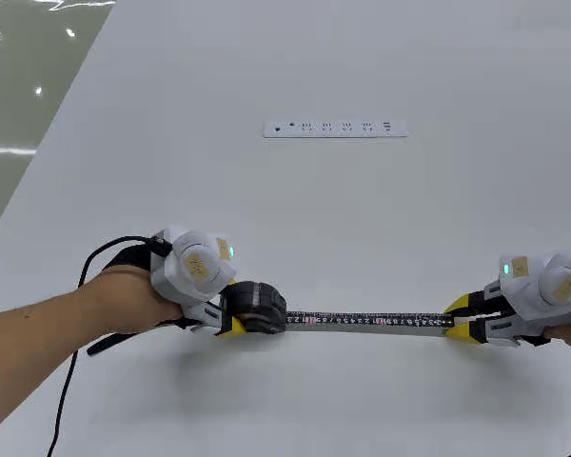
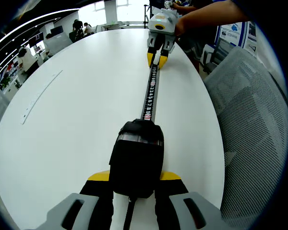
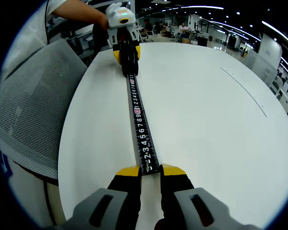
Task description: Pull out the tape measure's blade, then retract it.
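head view: left tool [image 1: 232, 322] clamped on tape measure [image 1: 256, 307], right tool [image 1: 461, 319] on blade [image 1: 371, 320].

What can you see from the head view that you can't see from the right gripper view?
Head view: the black cable trailing from the left gripper, and greenish floor beside the table. Right gripper view: a mesh chair back and a big office with ceiling lights. Both: the left gripper clamping the tape measure case, the right gripper pinching the pulled-out blade, and the power strip.

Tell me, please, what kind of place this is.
Probably an open-plan office or lab: a large white table with a power strip, a mesh chair, and people farther back.
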Demonstrator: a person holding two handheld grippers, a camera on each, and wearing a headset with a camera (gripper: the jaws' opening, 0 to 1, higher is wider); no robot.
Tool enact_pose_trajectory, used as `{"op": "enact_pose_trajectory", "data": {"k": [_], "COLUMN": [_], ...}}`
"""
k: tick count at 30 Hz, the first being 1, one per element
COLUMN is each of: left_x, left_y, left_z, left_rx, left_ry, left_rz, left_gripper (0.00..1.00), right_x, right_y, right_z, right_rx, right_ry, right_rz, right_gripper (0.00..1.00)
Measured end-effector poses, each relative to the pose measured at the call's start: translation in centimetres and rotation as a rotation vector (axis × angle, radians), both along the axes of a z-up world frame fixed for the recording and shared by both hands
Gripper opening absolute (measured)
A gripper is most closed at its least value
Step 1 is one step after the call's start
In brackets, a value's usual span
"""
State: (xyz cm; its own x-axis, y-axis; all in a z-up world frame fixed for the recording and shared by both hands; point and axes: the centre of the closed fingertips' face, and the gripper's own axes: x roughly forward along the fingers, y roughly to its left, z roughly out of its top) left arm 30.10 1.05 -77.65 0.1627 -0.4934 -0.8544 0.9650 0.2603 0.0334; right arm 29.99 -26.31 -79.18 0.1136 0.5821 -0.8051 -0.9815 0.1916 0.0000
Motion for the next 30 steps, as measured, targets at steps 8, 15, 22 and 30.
{"op": "enact_pose_trajectory", "data": {"k": [8, 15, 22, 30], "left_x": [0.07, 0.06, 0.06, 0.02], "left_y": [-0.07, -0.09, -0.12, -0.15], "left_z": [0.04, 0.04, 0.08, 0.07], "left_rx": [0.0, -0.001, -0.003, 0.0], "left_ry": [-0.006, -0.008, -0.009, -0.01], "left_rz": [-0.002, 0.001, 0.0, -0.008], "left_gripper": [0.3, 0.3, 0.31, 0.31], "right_x": [-0.13, -0.22, -0.21, -0.31], "right_y": [0.12, 0.2, 0.16, 0.24], "right_z": [0.04, 0.1, 0.12, 0.28], "right_rx": [-0.025, -0.025, -0.029, -0.034], "right_ry": [0.012, 0.012, 0.012, 0.012], "right_rz": [0.019, 0.017, 0.001, -0.011], "right_gripper": [0.11, 0.12, 0.12, 0.12]}}
